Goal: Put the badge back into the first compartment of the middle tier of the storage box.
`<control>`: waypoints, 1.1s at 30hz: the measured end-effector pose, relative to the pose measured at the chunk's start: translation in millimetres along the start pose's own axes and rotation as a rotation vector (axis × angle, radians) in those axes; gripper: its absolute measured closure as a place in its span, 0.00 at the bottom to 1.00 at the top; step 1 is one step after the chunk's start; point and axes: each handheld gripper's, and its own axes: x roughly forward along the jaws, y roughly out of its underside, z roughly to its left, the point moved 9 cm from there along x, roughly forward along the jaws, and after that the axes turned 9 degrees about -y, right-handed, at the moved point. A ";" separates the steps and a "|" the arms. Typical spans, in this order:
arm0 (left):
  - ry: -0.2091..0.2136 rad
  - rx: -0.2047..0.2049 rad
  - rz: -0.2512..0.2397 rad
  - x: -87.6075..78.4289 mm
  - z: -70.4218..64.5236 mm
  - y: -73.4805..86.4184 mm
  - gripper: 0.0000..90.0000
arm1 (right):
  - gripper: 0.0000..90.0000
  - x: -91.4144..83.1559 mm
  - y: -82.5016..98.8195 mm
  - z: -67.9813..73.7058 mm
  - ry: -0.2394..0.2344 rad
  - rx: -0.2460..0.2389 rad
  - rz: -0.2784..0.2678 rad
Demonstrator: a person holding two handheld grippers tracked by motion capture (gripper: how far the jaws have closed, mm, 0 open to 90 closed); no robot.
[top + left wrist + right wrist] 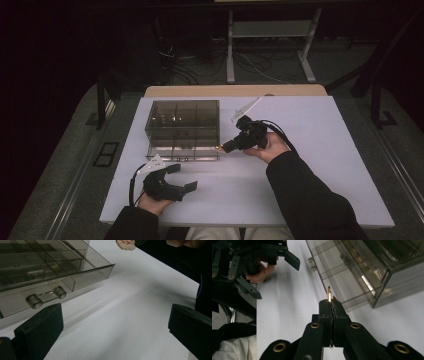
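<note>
Two tongs are held over a white, smooth tabletop (pixel 325 150). The left tongs (pixel 181 177) are spread apart, near the front edge, open room beyond. The right tongs (pixel 331 300) are clamped on a small gold piece (pixel 329 293) beside the smoky transparent compartment box (pixel 182 127), whose drawer (pixel 75 282) is pulled out.

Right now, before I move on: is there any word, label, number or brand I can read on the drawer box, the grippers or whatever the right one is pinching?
None can be read.
Smoky clear drawer box: no print on its walls or on the drawer handle.
Left gripper, right gripper: plain black, brass rivets, no markings.
Small gold piece in the shut right jaws: too small to tell if it bears any text.
</note>
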 end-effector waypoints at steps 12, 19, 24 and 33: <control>0.003 0.000 -0.004 -0.5 -0.2 -0.4 0.00 | 0.97 4.6 -24.8 0.3 -0.004 -0.030 0.004; 0.004 -0.004 -0.006 -0.7 -0.4 -0.7 0.00 | 0.97 11.4 -40.8 2.8 -0.013 -0.047 0.014; 0.006 -0.001 -0.004 -1.1 0.1 -0.6 0.00 | 0.97 16.9 -51.6 3.1 -0.016 -0.069 0.024; 0.009 -0.009 -0.010 -1.1 -0.8 -1.3 0.00 | 0.97 29.7 -68.3 5.4 -0.029 -0.086 0.037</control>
